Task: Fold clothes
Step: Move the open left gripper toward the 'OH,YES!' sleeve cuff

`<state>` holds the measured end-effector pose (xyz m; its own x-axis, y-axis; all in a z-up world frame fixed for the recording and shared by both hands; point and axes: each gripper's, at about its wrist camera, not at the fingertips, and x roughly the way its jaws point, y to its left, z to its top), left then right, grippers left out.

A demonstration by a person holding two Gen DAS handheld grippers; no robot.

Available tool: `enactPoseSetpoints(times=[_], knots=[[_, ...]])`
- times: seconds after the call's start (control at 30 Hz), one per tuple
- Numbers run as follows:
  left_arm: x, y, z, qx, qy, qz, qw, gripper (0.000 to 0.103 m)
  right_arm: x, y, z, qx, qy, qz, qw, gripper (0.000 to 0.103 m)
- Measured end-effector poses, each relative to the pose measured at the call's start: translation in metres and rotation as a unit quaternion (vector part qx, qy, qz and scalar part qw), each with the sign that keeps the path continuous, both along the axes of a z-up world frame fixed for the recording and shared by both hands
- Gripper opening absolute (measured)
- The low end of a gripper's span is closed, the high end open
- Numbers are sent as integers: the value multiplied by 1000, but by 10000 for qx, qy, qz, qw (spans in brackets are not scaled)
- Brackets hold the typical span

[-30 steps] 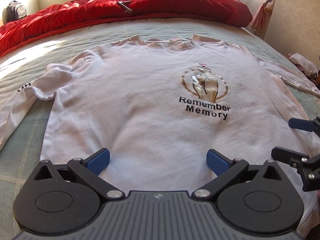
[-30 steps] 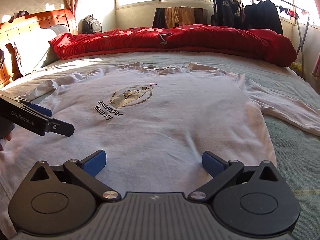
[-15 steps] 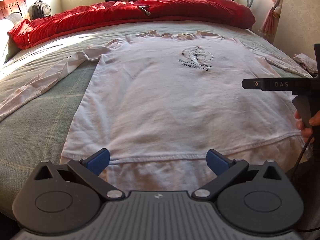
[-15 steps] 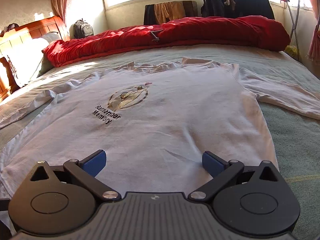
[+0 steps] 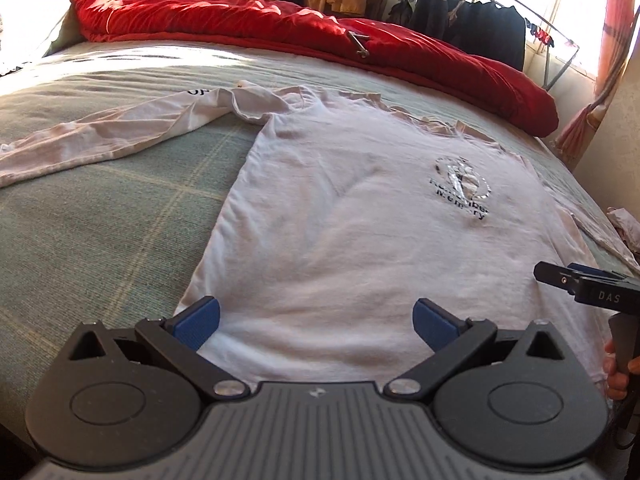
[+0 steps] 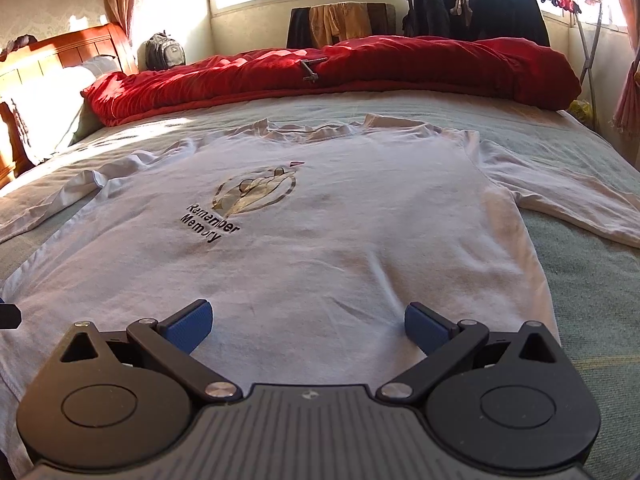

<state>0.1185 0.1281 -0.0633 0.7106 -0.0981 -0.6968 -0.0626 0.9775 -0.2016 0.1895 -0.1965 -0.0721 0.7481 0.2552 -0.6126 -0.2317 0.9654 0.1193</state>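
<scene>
A white long-sleeved cotton shirt (image 6: 320, 248) with a gold-and-black "Remember Memory" print lies spread flat, front side up, on the pale green checked bedspread (image 5: 100, 232). Its neckline points toward the far side of the bed and its hem lies at the near edge. One sleeve (image 5: 104, 136) stretches out to the left across the bedspread; the other sleeve (image 6: 568, 200) runs off to the right.

The left gripper (image 5: 316, 320) hangs over the near left part of the shirt, close to the hem, its blue-padded fingers (image 5: 198, 320) spread wide apart with nothing between them. The right gripper (image 6: 306, 322) hangs over the near middle of the shirt, its jaws likewise spread and empty. In the left wrist view the right gripper's black body appears at the right edge, with a hand (image 5: 618, 372) wrapped round its grip.

Along the far side of the bed lies a bunched red quilt (image 6: 360, 68). Beyond it, a metal clothes rack (image 6: 500, 8) carries dark jackets in front of a sunlit window. A grey backpack (image 6: 164, 52) sits in the far left corner beside the wooden headboard (image 6: 60, 52).
</scene>
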Motion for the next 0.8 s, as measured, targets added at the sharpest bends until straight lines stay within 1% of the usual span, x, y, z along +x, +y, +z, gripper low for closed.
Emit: enactPoseSetpoints(times=[0.17,0.2,0.27,0.3,0.33,0.37,0.4,0.43,0.47,0.53,0.63,0.7,0.8], knots=[[-7,10,14,241,-80,22,9997,101,-2,2,0,-49,-25,12,10000,103],[-7,15,21,278,-160,85,9994,98,-2,2,-1,-63,-28,11,10000,103],[-5,37,32,119,-281,342,9990,88,-2,3,-2,-88,-44,-4,10000,103],[-4,48,37,37,-341,471,9983,80,-2,4,-2,-108,-52,-4,9999,103],[-3,64,41,-101,-352,728,9967,70,-2,4,-2,-128,-60,-4,9999,103],[-1,84,44,-235,-374,1017,9938,64,-2,5,-2,-147,-69,-3,9999,103],[0,104,46,-369,-396,1306,9900,58,-2,5,-2,-153,-71,-4,9999,103],[1,124,48,-502,-418,1593,9851,56,-2,5,-2,-158,-73,-5,9998,103],[1,148,49,-634,-420,1954,9778,56,-2,5,-2,-161,-74,-7,9998,103],[-2,191,48,-790,-443,2579,9619,46,-2,5,-1,-119,-62,-17,9999,103],[-3,253,43,-826,-414,3382,9365,46,-3,1,3,109,-55,21,9999,103],[-3,283,36,-922,-427,3703,9233,45,-2,-1,5,356,-71,76,9993,103],[5,318,19,-1065,-303,3956,9117,45,0,0,6,638,-121,143,9978,103]])
